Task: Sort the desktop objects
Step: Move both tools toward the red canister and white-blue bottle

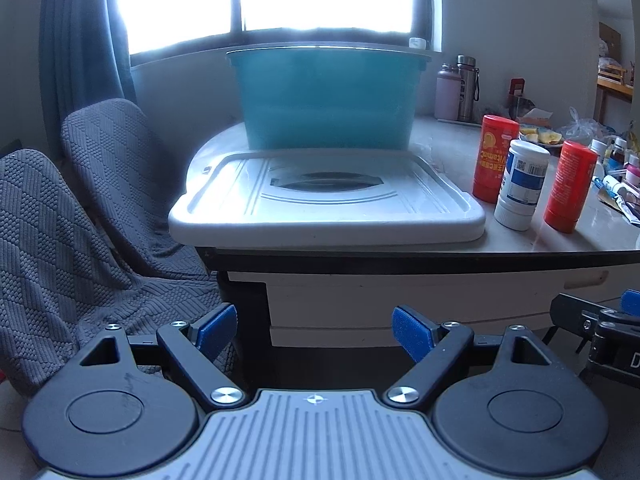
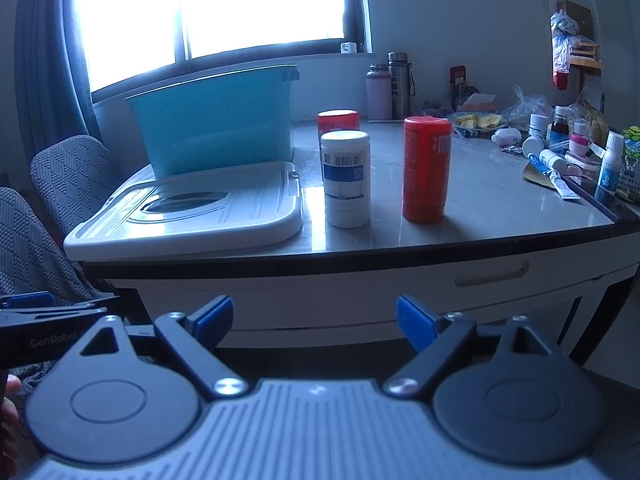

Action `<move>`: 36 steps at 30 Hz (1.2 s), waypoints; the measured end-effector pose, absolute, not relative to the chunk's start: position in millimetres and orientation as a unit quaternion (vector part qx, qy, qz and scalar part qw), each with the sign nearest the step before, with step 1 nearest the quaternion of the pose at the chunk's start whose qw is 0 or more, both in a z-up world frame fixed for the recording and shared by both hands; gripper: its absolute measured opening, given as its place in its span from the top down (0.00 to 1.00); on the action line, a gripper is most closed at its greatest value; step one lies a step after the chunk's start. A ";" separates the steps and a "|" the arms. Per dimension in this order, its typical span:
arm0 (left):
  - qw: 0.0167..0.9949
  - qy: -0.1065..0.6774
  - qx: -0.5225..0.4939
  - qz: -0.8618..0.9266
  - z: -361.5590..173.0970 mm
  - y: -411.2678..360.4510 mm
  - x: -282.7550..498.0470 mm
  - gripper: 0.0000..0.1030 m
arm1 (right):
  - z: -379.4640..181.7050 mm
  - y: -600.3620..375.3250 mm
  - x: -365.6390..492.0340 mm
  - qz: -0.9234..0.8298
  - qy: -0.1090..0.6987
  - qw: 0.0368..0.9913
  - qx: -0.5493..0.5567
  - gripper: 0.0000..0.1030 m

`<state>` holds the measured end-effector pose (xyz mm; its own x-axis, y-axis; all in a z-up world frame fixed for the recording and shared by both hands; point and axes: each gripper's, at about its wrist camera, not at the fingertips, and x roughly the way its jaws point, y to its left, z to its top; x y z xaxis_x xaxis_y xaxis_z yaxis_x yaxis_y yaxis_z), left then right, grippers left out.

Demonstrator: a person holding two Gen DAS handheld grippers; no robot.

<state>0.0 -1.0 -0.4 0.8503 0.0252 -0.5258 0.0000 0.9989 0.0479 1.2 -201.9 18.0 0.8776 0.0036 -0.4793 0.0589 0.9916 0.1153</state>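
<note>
A teal storage bin [image 1: 326, 98] stands at the back of the table, with its white lid [image 1: 324, 200] lying flat in front of it. Right of the lid stand a white bottle [image 1: 521, 184] and two red canisters [image 1: 494, 158] [image 1: 570, 185]. In the right wrist view the white bottle [image 2: 346, 178], the near red canister [image 2: 426, 168] and the far red canister [image 2: 338, 120] stand mid-table beside the lid [image 2: 192, 216] and bin [image 2: 216, 124]. My left gripper [image 1: 314, 330] and right gripper [image 2: 314, 322] are open and empty, held below the table's front edge.
Two covered chairs [image 1: 80, 220] stand left of the table. Two flasks [image 2: 390, 86], a plate of fruit [image 2: 478, 122] and several small bottles and tubes [image 2: 556, 152] crowd the table's back right. A drawer front [image 2: 360, 292] faces me below the tabletop.
</note>
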 end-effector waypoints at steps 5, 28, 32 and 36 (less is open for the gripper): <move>0.963 0.270 0.022 0.011 -0.4 -4.4 0.3 0.16 | 19.0 -206.0 1.6 -0.014 0.242 0.968 0.066 0.14; 0.965 0.257 0.019 -0.036 8.6 -41.3 9.2 0.16 | 26.8 -239.9 -0.3 -0.036 0.223 0.972 0.057 0.14; 0.965 0.258 0.020 -0.042 8.1 -50.5 12.1 0.16 | 26.3 -249.2 1.6 -0.042 0.222 0.972 0.058 0.14; 0.964 0.260 0.022 -0.048 7.4 -59.5 16.3 0.16 | 26.3 -258.5 7.2 -0.047 0.223 0.972 0.059 0.14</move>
<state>16.3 -59.5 7.4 0.8598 -0.0818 -0.5041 0.1046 0.9944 0.0171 7.2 -258.5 26.3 0.8965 -0.0656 -0.4382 0.1180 0.9886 0.0934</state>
